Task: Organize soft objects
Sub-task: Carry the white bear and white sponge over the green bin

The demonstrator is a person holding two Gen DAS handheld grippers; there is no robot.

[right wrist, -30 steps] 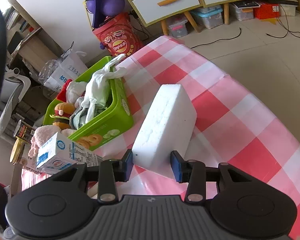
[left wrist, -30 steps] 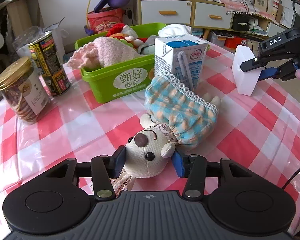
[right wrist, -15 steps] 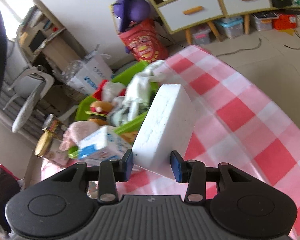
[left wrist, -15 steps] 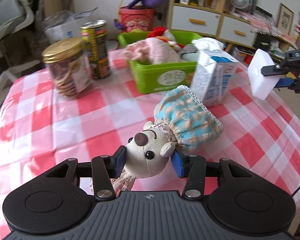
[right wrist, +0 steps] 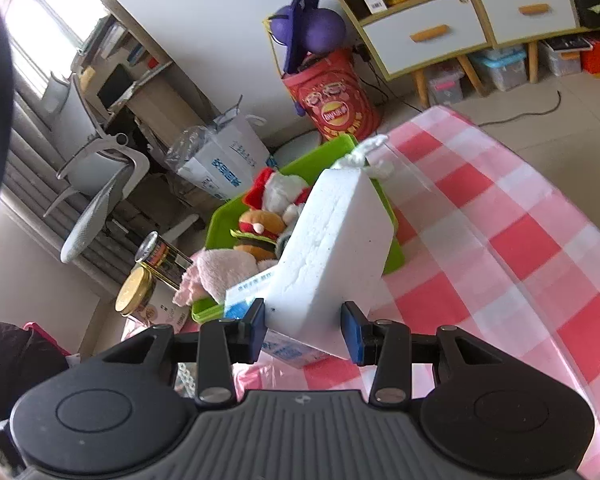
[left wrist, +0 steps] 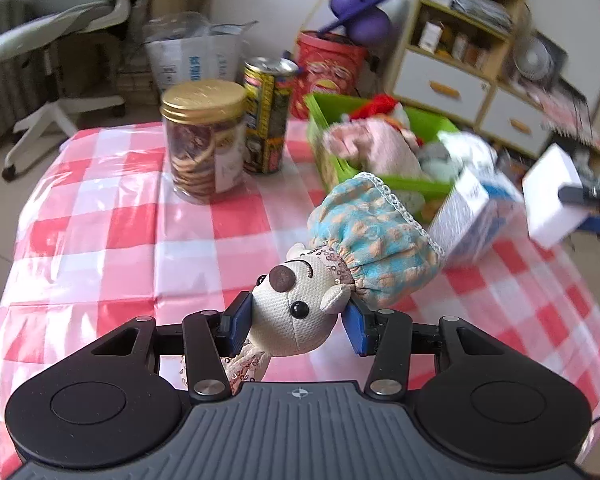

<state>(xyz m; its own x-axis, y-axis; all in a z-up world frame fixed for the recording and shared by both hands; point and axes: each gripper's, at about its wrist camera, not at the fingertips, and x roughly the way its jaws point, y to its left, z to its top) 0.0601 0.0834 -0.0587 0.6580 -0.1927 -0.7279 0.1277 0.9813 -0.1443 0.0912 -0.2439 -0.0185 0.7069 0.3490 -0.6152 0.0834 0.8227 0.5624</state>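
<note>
Gripping the plush mouse (left wrist: 296,312) by its head, the left tool (left wrist: 296,320) holds the toy clear of the checkered bench (left wrist: 112,240), its blue frilled dress hanging forward toward the green bin (left wrist: 380,180), likely so it can drop in among the soft toys already there. The right tool (right wrist: 304,326) is clenched on a white foam block (right wrist: 332,256), held up over the bin's near edge beside the milk carton (left wrist: 472,216), seemingly bound for the same bin.
</note>
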